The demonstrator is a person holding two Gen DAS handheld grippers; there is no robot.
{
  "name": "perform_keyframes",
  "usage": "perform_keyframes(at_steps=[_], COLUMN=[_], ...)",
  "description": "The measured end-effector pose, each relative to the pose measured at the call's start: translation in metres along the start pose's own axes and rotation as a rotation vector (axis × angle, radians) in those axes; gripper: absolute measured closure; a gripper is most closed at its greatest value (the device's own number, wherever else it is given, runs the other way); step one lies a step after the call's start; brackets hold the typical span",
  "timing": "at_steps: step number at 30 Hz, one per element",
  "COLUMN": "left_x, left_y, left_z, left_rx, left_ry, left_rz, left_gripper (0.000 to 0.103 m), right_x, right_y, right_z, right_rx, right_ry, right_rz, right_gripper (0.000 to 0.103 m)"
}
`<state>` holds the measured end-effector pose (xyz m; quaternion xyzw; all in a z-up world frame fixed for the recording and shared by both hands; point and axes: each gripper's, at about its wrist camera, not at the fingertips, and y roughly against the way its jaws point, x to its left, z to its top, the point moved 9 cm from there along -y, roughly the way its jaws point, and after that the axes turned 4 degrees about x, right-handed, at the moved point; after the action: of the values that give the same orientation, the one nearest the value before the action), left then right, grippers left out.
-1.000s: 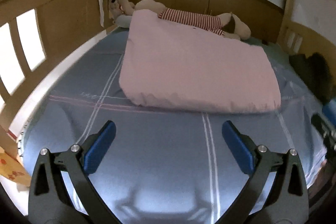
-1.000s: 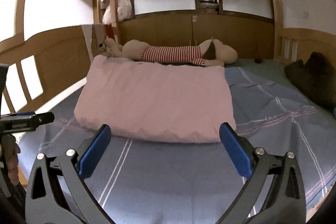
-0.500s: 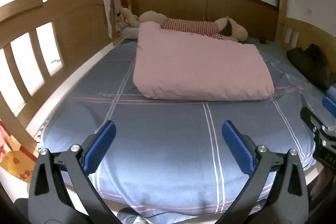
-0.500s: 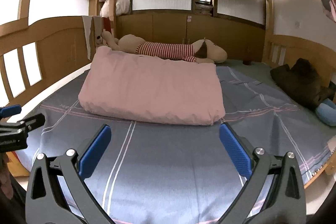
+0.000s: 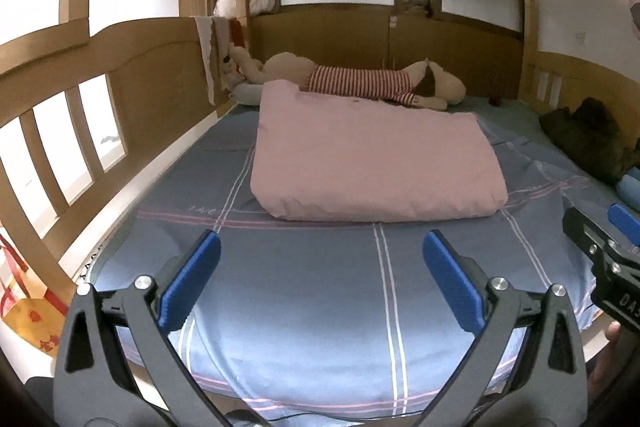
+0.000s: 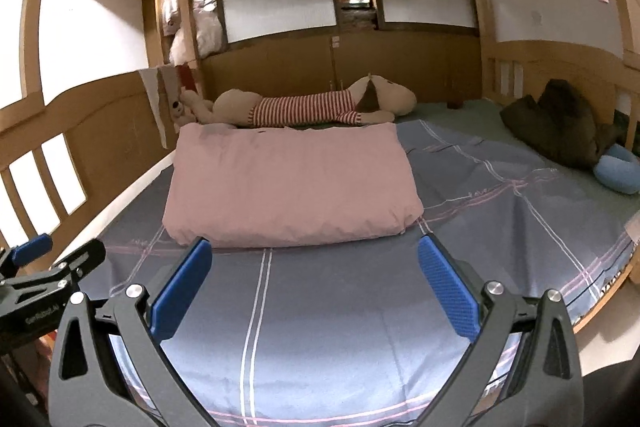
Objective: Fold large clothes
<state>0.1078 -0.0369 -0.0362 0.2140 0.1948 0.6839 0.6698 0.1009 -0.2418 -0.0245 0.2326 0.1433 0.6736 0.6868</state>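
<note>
Neck pillow (image 6: 618, 169) (blue) clearer in right view.

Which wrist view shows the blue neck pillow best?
The right wrist view: the blue neck pillow shows its curved shape beside the dark garment. In the left wrist view only a sliver peeks in at the right edge.
</note>
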Motion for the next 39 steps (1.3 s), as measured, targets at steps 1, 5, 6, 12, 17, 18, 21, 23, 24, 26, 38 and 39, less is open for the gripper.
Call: perform_keyframes(at_steps=[1,5,6,12,17,18,21,23,24,26,38,39], left_x=[0.000,-0.003,-0.004,-0.007,-0.008,-0.008,-0.011,-0.013,-0.013,-0.014,-0.012,-0.012], left_y=[-0.002,-0.005,-0.005,-0.006,-0.006,-0.006,-0.007,-0.008,-0.007,-0.008,-0.007,-0.006], left_z=[0.000,0.000,0.000,0.001,0.002,0.003,0.003,0.003,0.003,0.003,0.002,0.003], left_rx=[0.009,0.019,0.018,0.014,0.004,0.004,0.003,0.003,0.003,0.002,0.005,0.003], left_ry=[0.008,0.013,0.014,0.013,0.015,0.013,0.013,0.012,0.013,0.011,0.015,0.013], left_rz=[-0.011,-0.013,-0.013,-0.023,-0.019,-0.015,-0.022,-0.022,-0.025,-0.025,-0.032,-0.031], left_gripper=[0.002,0.002,0.002,0.002,0.002,0.002,0.002,0.002,0.002,0.002,0.002,0.002], right_x=[0.000,-0.003,-0.004,-0.007,-0.007,-0.007,-0.009,-0.008,-0.008,-0.007,-0.008,-0.008], right_y=[0.000,-0.001,0.000,0.001,0.003,0.003,0.001,0.002,0.002,0.002,-0.001,-0.001], right_z=[0.001,0.000,0.000,-0.001,-0.001,-0.001,-0.001,-0.001,0.000,0.000,-0.002,-0.002], right_rx=[0.002,0.005,-0.001,-0.005,-0.009,-0.010,-0.004,-0.004,-0.007,-0.008,-0.004,-0.003], right_ry=[0.007,0.018,0.019,0.030,0.039,0.042,0.040,0.040,0.042,0.051,0.049,0.048], right_rz=[-0.005,-0.021,-0.028,-0.039,-0.039,-0.040,-0.040,-0.039,-0.040,-0.041,-0.042,-0.042], right_gripper=[0.001,0.001,0.001,0.001,0.001,0.001,0.001,0.001,0.001,0.001,0.001,0.001])
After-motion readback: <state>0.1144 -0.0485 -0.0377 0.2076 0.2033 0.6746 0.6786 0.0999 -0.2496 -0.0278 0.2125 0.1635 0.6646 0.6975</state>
